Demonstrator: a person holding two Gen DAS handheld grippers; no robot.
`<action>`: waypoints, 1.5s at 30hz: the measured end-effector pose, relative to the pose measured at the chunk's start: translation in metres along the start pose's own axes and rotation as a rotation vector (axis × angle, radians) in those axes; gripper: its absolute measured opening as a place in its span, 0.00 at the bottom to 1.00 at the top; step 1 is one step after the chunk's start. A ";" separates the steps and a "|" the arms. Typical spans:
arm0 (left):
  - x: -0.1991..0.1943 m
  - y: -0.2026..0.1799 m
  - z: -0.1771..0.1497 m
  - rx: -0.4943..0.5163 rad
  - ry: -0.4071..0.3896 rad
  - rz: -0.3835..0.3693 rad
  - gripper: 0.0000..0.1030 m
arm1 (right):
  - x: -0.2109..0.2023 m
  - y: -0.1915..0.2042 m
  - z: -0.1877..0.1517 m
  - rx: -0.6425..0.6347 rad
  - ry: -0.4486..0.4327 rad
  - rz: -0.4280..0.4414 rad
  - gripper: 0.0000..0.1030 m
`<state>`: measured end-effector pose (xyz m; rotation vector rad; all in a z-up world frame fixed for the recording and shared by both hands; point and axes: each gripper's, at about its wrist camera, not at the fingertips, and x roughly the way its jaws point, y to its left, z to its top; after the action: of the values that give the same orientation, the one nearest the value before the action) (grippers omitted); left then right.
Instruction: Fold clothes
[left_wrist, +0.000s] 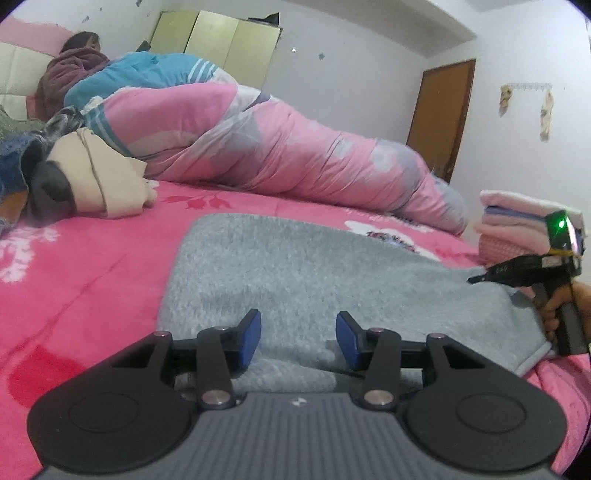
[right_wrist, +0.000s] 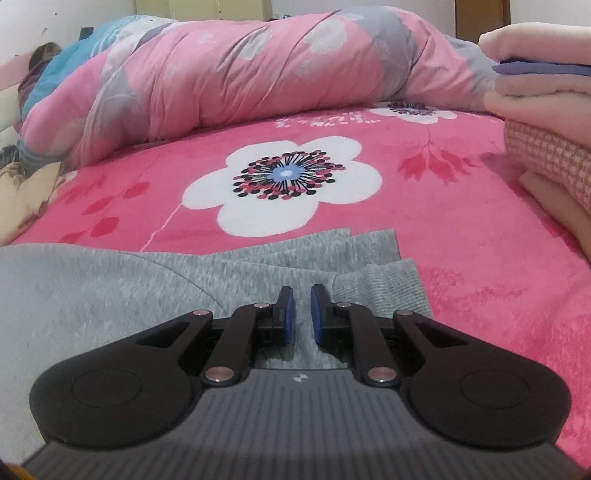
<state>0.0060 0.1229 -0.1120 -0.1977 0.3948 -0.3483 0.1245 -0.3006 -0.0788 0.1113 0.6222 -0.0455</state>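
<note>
A grey fleecy garment (left_wrist: 303, 273) lies spread flat on the pink flowered bedspread (left_wrist: 92, 280). My left gripper (left_wrist: 299, 334) hovers low over its near edge, open, its blue pads (left_wrist: 251, 332) apart and pressing on nothing. My right gripper (right_wrist: 301, 317) rests at the garment's right side, where the ribbed cuffs (right_wrist: 384, 284) lie in layers. Its pads stand almost together, with a fold of the grey garment (right_wrist: 110, 295) showing in the narrow gap. In the left wrist view, a hand holds the right gripper (left_wrist: 476, 278) at the garment's far right corner.
A stack of folded pink and purple clothes (left_wrist: 517, 221) (right_wrist: 546, 92) stands at the bed's right edge. A rolled pink quilt (left_wrist: 295, 147) runs along the back, and a person (left_wrist: 77, 62) lies at its far left. Loose beige and dark clothes (left_wrist: 96, 177) are heaped at the left.
</note>
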 end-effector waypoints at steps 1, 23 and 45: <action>0.000 0.002 -0.001 -0.005 -0.007 -0.010 0.46 | 0.000 0.000 -0.001 0.000 -0.004 -0.001 0.09; -0.011 0.023 -0.016 -0.082 -0.099 -0.166 0.55 | -0.039 0.038 0.008 -0.034 -0.079 -0.094 0.51; -0.013 0.021 -0.015 -0.062 -0.091 -0.153 0.58 | 0.012 0.164 0.028 -0.182 0.213 0.226 0.25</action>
<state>-0.0052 0.1451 -0.1260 -0.3039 0.3016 -0.4759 0.1624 -0.1415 -0.0485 0.0097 0.8199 0.2440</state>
